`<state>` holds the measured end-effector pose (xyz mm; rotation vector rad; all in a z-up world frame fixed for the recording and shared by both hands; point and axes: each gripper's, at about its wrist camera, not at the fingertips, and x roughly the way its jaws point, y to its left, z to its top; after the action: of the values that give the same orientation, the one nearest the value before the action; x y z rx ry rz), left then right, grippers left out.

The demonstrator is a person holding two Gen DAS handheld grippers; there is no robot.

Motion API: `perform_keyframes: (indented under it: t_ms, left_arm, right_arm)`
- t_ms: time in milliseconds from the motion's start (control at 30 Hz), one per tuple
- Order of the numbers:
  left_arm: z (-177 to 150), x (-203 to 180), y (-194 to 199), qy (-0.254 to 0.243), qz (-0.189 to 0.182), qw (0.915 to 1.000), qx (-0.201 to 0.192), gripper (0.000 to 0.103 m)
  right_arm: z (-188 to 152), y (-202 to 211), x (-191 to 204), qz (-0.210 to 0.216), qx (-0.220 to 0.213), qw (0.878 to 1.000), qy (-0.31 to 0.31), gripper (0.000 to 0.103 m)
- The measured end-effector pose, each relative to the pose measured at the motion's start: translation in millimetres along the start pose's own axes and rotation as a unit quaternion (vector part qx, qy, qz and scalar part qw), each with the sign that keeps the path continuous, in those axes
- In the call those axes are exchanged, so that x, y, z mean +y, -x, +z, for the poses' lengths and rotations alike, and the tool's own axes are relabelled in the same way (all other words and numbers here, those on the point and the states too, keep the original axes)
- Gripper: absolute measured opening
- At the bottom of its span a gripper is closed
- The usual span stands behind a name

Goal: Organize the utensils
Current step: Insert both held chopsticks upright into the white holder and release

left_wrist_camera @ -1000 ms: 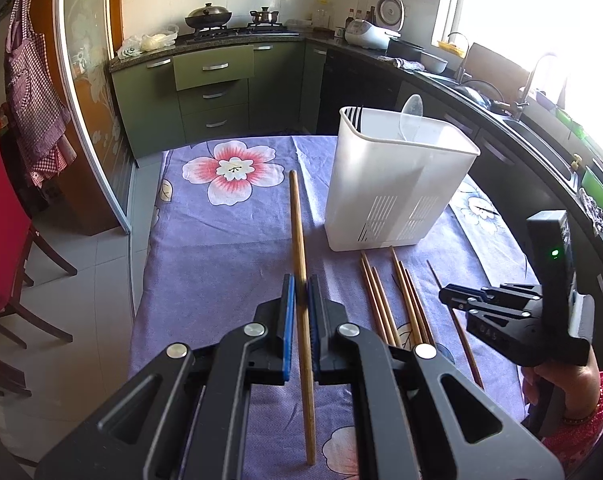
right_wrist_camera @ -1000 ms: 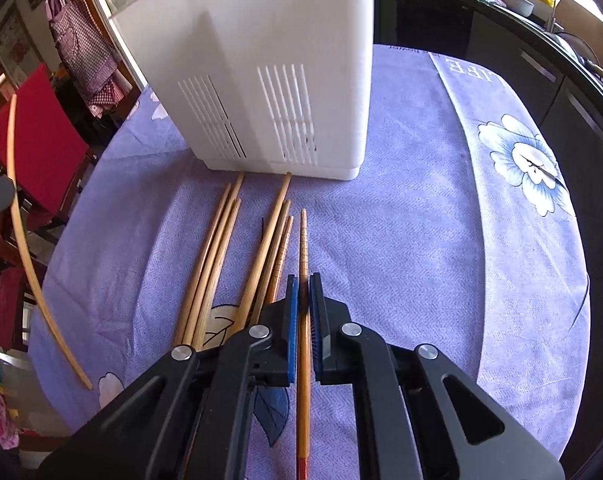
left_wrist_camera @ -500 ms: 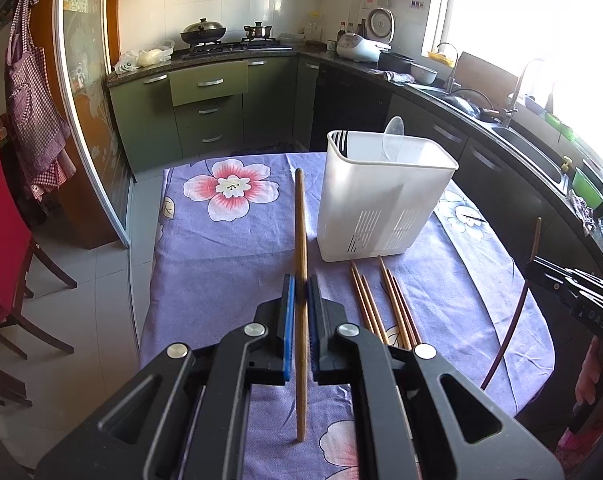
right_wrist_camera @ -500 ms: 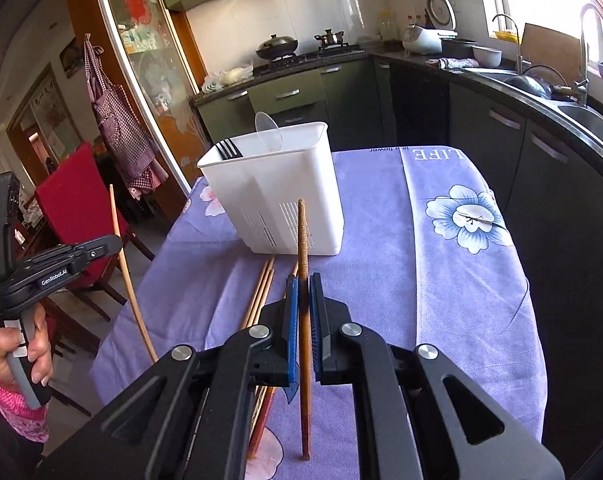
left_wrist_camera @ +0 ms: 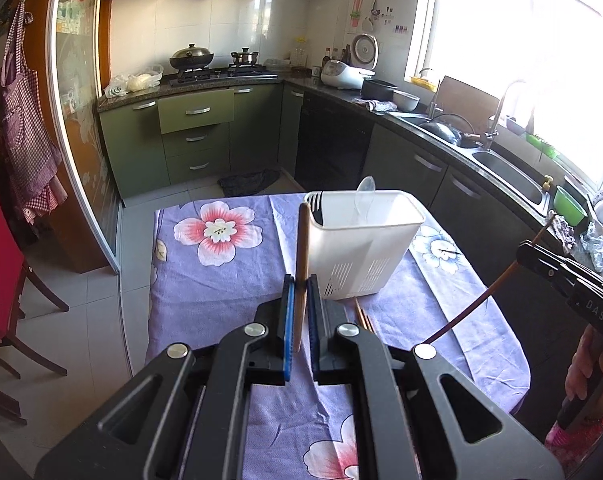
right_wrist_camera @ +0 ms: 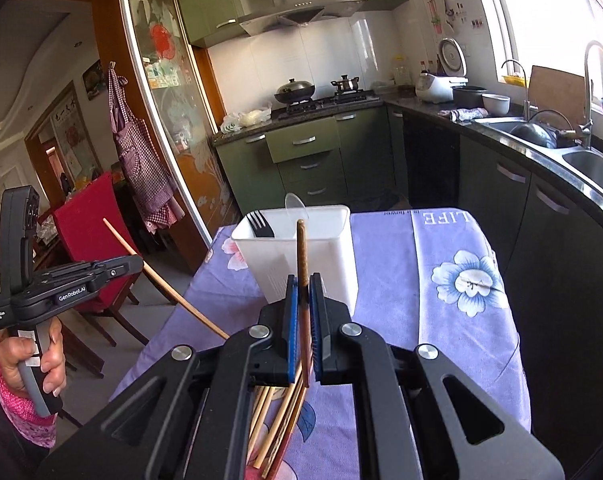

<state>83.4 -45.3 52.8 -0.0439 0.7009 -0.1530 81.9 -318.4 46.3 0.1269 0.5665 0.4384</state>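
Two tongs, two chopsticks in the air. The left tongs are pressed together on a pale wooden chopstick, whose long axis runs forward along the fingers, its far tip overlapping the near left corner of the white utensil holder. The right tongs likewise pinch one darker, reddish chopstick, its far tip in line with the holder's open top. Both sticks are clear of the worktop, which wears a purple floral cloth.

The holder stands upright on the worktop, ahead of and below both tongs. Each chopstick lies nearly level with a downward slant, so the coming move is judged to turn on swinging the long axis toward vertical over the holder's mouth. In the right wrist view the holder fills more of the frame, which suggests the right hand is the nearer; this is a judgement only.

Count inside the holder: one black fork at its left end and one translucent spoon standing above the rim. Loose chopsticks lie on the cloth on the near side of the holder, at least four; the tongs hide the rest, so the exact number cannot be told
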Motion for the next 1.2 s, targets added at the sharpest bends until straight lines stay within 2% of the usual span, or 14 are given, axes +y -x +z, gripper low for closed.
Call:
perform_keyframes:
  t_ms: [267,433,600,767,1000,1133,1200]
  left_arm:
    - [74,-29,30,-0.025,-0.047,0.9979,-0.035,0.006]
    - [112,-43,45,-0.038,-0.041,0.9951,-0.081,0.006]
    - [142,-51,30,-0.036,-0.030,0.9931,-0.108,0.006]
    - [146,-52,-16,-0.034,-0.004,0.9950,-0.094,0.006]
    - [114,-43,-87,-0.027,0.005,0.9995,-0.016,0.006]
    - [96,-39,-102,-0.027,0.003,0.9995,0.015,0.007]
    - [92,-37,-100,-0.025,0.001,0.9995,0.019,0.011]
  right_arm:
    - [84,12,3,0.017,-0.042,0.999,-0.001,0.007]
    - [130,8,1,0.016,-0.080,0.997,-0.005,0.007]
    - [157,-17,-2,-0.014,-0.099,0.995,0.000,0.007]
    - [149,-65,-11,-0.029,-0.067,0.997,-0.004,0.007]
    - [103,-125,-16,-0.034,0.002,0.999,0.002,0.007]
    - [87,-138,-19,-0.034,0.021,0.999,0.004,0.007]
    - [82,-135,-18,-0.032,0.021,0.999,0.003,0.008]
